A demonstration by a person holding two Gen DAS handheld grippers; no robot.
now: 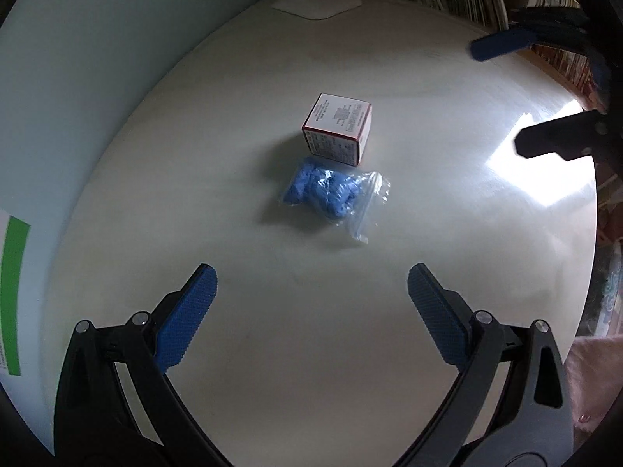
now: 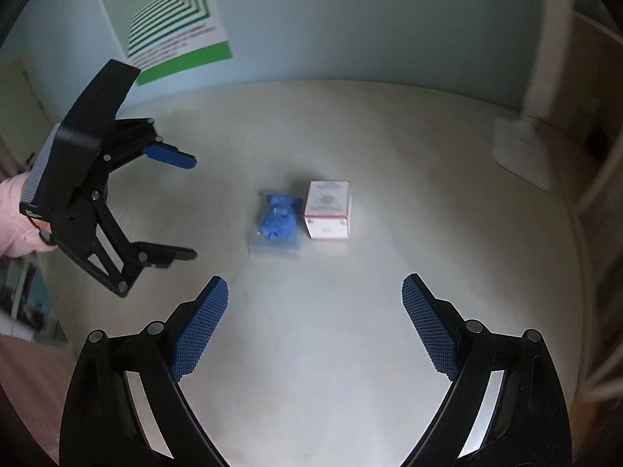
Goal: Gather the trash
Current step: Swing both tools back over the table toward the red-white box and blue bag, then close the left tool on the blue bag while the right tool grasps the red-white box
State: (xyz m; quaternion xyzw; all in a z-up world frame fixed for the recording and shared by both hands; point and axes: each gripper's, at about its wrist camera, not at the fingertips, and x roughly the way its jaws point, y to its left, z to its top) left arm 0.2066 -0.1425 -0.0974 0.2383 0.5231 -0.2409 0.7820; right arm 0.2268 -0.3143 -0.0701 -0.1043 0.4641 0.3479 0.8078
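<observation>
Both tools point(image 1: 311, 284) point(image 2: 315, 292) spread above pale table point(image 1: 272, 350); green-striped poster point(image 2: 167, 19) behind

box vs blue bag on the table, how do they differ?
The box is a rigid white cube with red trim and print; the bag is limp clear plastic stuffed with crumpled blue material. The box stands taller; the bag lies flat and spread. Both sit side by side on the table, ungripped.

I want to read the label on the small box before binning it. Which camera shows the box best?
The left wrist view: the small box is sharper there, with its printed top and one side facing the camera. The right wrist view shows it blurrier, print illegible, beside the bag of blue items.
</observation>
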